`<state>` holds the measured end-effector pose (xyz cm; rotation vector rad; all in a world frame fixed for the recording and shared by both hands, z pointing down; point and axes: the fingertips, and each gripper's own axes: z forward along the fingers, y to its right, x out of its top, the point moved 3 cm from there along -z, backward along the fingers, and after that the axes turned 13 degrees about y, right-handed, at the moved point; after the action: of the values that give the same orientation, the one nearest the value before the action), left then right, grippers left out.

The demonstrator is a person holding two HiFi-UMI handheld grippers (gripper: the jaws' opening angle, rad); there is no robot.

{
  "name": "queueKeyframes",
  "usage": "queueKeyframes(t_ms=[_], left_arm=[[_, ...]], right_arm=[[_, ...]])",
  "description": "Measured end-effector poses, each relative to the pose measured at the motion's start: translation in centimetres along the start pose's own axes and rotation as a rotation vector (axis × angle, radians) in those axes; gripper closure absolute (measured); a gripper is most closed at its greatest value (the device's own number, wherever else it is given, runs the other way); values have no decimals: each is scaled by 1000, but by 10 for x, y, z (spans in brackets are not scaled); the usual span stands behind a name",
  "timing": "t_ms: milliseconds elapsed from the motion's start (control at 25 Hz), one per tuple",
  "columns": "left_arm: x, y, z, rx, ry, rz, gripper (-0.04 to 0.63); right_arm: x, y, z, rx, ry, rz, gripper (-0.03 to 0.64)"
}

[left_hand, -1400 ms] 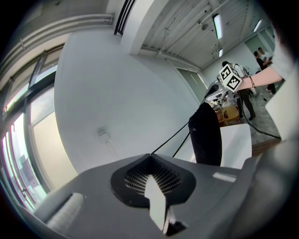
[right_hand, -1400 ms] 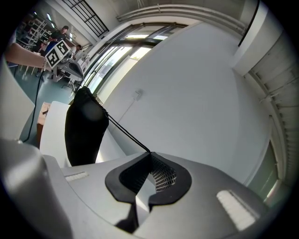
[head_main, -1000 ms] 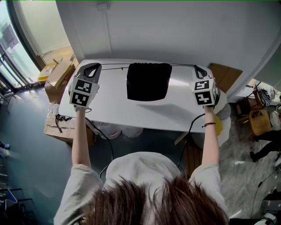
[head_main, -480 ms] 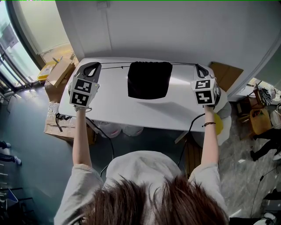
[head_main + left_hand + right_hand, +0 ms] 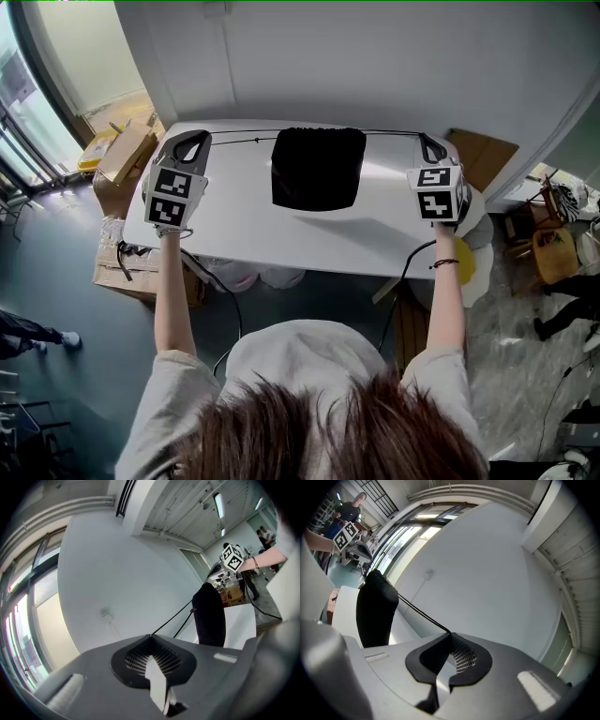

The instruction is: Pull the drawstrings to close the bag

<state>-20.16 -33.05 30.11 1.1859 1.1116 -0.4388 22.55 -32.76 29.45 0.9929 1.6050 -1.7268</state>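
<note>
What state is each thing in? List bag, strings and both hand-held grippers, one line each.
Black drawstring bag: flat on the white table, mouth puckered; fully closed or not, cannot tell.
Left drawstring: taut, out to the left.
Right drawstring: taut, out to the right.
Left hand-held gripper: shut on left drawstring.
Right hand-held gripper: shut on right drawstring.

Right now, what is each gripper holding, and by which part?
Left gripper: shut on the black bag's left drawstring, at its outer end. Right gripper: right drawstring, also its outer end.
</note>
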Motion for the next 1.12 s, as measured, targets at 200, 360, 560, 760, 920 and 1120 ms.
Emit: queueKeyframes(t_ms=[200,360,560,760,920,1120], left_arm=[[0,-1,1,11,3,-5,592],[1,-1,2,17,7,-8,592],[-1,-1,2,22,10,-16,592],[-1,-2,4,27,12,-13,592],[0,-3,6,29,13,-9,592],[-1,-4,6,31,13,-10,592]], right_arm=[[-1,3,0,-22,0,16,597],[-4,5,0,-37,0,36,597],[-5,7,-1,-51,0,45,597],[-7,9,0,-60,1,51,597],[-8,12,1,-65,4,56,597],[-9,13,1,-73,4,67,597]])
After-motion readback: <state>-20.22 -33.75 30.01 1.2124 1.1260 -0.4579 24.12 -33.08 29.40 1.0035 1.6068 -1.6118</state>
